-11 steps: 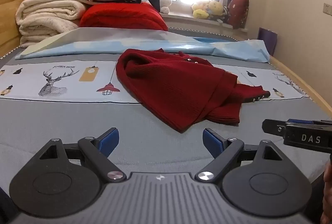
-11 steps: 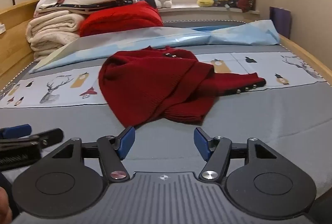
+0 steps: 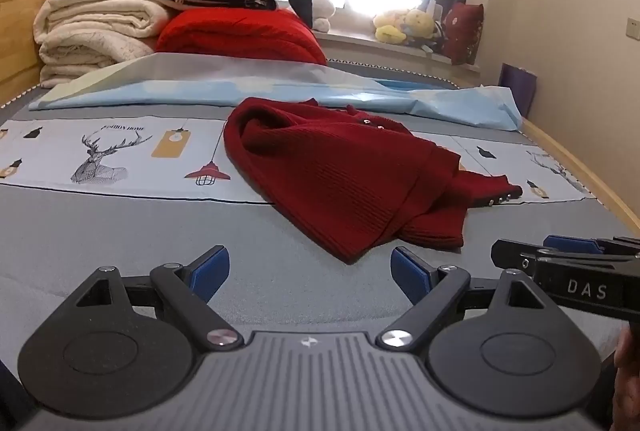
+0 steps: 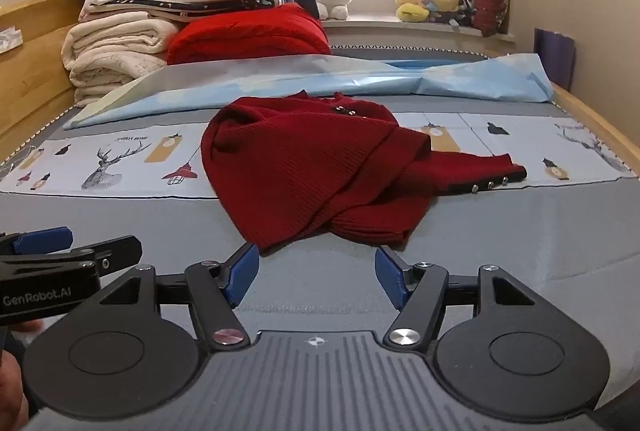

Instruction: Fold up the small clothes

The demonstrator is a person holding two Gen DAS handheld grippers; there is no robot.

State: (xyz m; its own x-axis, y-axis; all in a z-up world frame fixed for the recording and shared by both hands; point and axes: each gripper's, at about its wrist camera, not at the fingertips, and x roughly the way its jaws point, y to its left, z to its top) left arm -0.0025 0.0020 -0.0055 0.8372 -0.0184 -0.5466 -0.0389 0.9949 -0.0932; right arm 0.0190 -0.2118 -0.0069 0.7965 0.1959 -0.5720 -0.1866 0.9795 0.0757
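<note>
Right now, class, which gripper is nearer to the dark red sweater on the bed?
Right, narrowly. The right gripper sits just short of the dark red sweater, whose near corner almost reaches its open fingers. The left gripper, also open, hangs slightly farther back and to the left.

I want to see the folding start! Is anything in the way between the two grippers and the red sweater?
Nothing visible is. Only bare grey bed cover lies between the open right gripper and the crumpled red sweater, and the same goes for the open left gripper. The sweater's near corner is just ahead of both.
</note>
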